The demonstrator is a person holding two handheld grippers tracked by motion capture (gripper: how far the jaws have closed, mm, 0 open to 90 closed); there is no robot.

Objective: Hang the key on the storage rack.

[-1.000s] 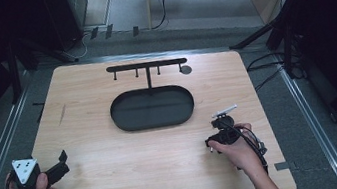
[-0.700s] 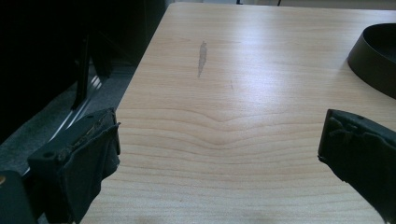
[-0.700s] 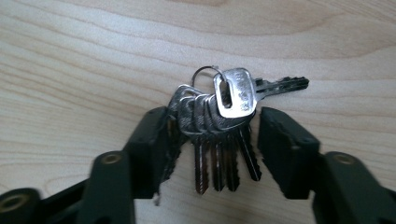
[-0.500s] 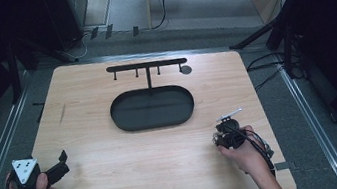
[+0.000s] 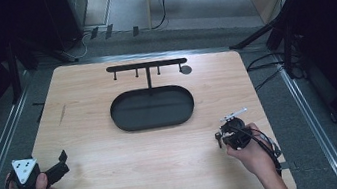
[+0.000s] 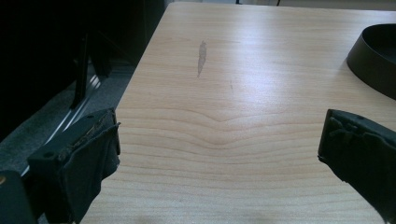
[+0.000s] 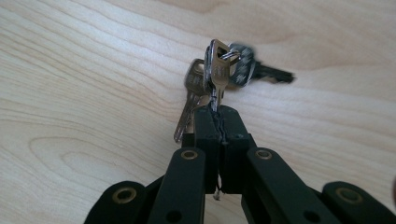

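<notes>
On the wooden worktop (image 5: pixel 118 178) there are 2 hand-held grippers, 1 bunch of keys, 1 black oval tray and 1 black rack. The right hand-held gripper (image 7: pixel 219 122) has its jaws pressed together on the bunch of keys (image 7: pixel 219 70), which counts at least 3 keys: 2 silvery metal ones and 1 with a dark bow whose blade is blurred. The bunch is near the worktop's front right corner, seen in the high view at the right hand-held gripper (image 5: pixel 221 137). One metal key slants down toward the worktop with its long axis along the jaws; the dark one lies crosswise, pointing right in the right gripper view. The left hand-held gripper (image 6: pixel 219 154) has its jaws wide apart with nothing between them, over bare wood at the front left, also in the high view (image 5: pixel 62 161). The oval tray (image 5: pixel 152 108) sits mid-worktop, and the rack (image 5: pixel 146 65) with 4 short pegs stands at its far edge.
</notes>
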